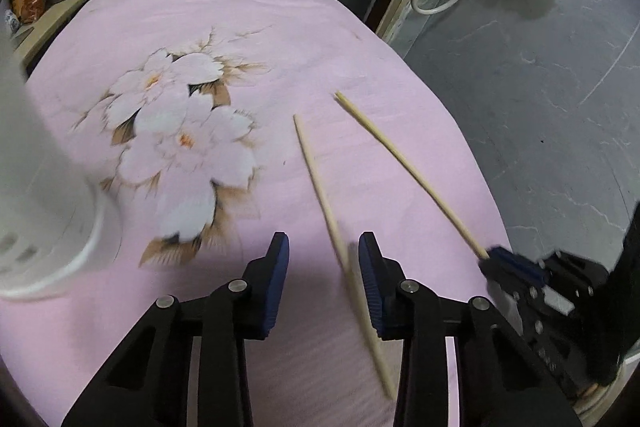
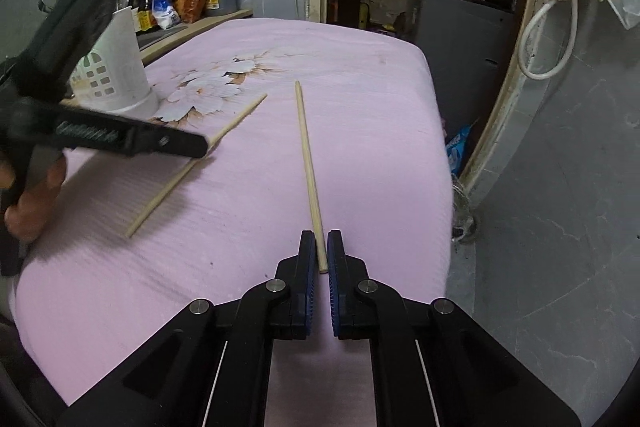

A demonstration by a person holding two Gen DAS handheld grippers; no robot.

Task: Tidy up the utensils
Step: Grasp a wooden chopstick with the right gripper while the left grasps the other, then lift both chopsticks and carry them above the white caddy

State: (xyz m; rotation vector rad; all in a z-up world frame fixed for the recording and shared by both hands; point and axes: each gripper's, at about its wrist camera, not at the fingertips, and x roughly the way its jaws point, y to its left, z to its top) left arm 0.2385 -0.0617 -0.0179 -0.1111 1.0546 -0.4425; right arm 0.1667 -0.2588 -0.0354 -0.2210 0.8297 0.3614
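The white holder (image 1: 44, 211) is blurred and cut off by the left edge of the left wrist view. Near it, the chopstick (image 1: 340, 247) between the left tongs (image 1: 323, 247) smears toward its near end, so contact with the pads cannot be told. The bottle labels (image 2: 168, 7) behind the holder are too small to read.

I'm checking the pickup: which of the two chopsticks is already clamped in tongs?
The chopstick whose near end sits in the shut right tongs. The other chopstick lies loose between the left tongs' open pads.
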